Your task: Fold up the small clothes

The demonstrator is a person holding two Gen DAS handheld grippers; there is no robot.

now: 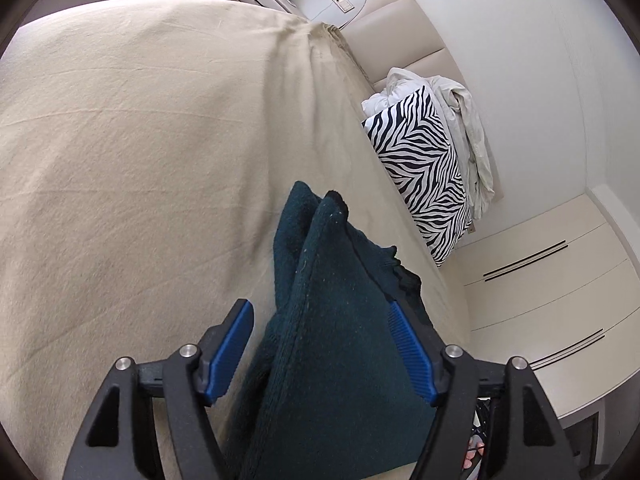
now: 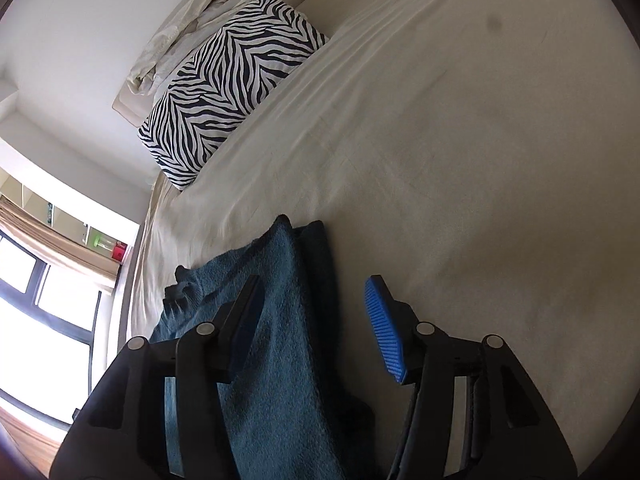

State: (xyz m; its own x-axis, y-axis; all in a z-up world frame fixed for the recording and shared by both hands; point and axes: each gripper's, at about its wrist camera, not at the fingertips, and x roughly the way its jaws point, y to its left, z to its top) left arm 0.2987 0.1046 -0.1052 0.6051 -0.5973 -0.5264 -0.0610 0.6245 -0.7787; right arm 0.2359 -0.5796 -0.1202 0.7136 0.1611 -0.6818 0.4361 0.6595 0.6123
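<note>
Teal knit garment (image 1: 320, 320), soft and floppy, is lying near the bed (image 1: 140, 140) edge between both half-open, empty-jawed grippers (image 1: 320, 352) (image 2: 316, 328), best pinched at its corners.

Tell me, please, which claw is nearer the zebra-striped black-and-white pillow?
Right, probably. From the right claw the zebra-striped black-and-white pillow lies ahead-left and looks larger; from the left claw it lies ahead-right, smaller.

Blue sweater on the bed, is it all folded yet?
Partly. The sweater already lies doubled over on the bed, layers stacked. Both the left gripper and right gripper are open around it, pads not pressing, so nothing is held. A bit of it sticks out at the side; more folding and tidying probably remains.
</note>
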